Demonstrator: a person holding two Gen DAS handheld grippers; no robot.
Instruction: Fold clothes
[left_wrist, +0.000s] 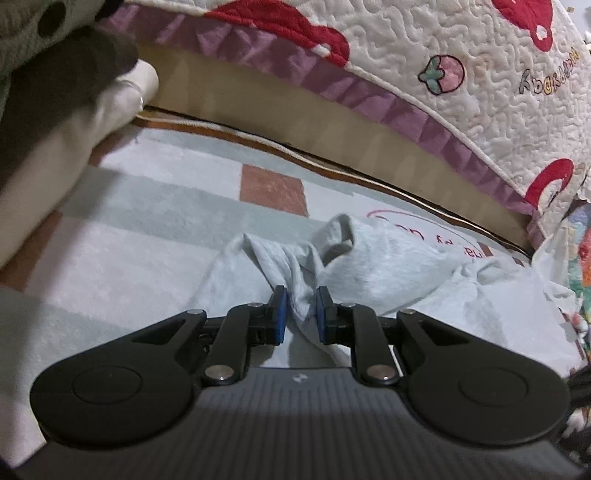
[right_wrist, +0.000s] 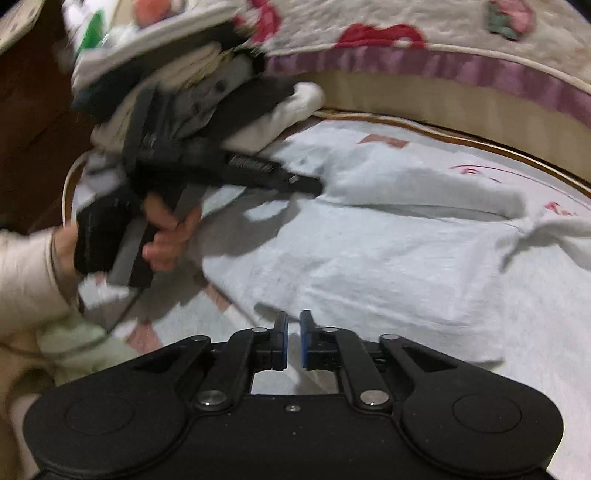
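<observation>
A light grey garment (left_wrist: 373, 266) with pink lettering lies spread on a pale checked rug (left_wrist: 155, 192) beside a bed. My left gripper (left_wrist: 301, 310) is shut on a bunched fold of it, the cloth squeezed between the blue pads. The right wrist view shows the same garment (right_wrist: 369, 251) lying mostly flat, with the left gripper (right_wrist: 314, 186) pinching its far left corner, held by a person's hand (right_wrist: 166, 236). My right gripper (right_wrist: 293, 332) sits at the near hem, its pads a narrow slit apart with thin pale cloth between them. That view is blurred.
The bed's quilted cover (left_wrist: 461, 92), with purple trim, overhangs a beige base (left_wrist: 295, 122) along the far side. A pile of dark and white clothes (right_wrist: 207, 99) sits at the far left on the rug. A cream sleeve (right_wrist: 26, 273) is at the left edge.
</observation>
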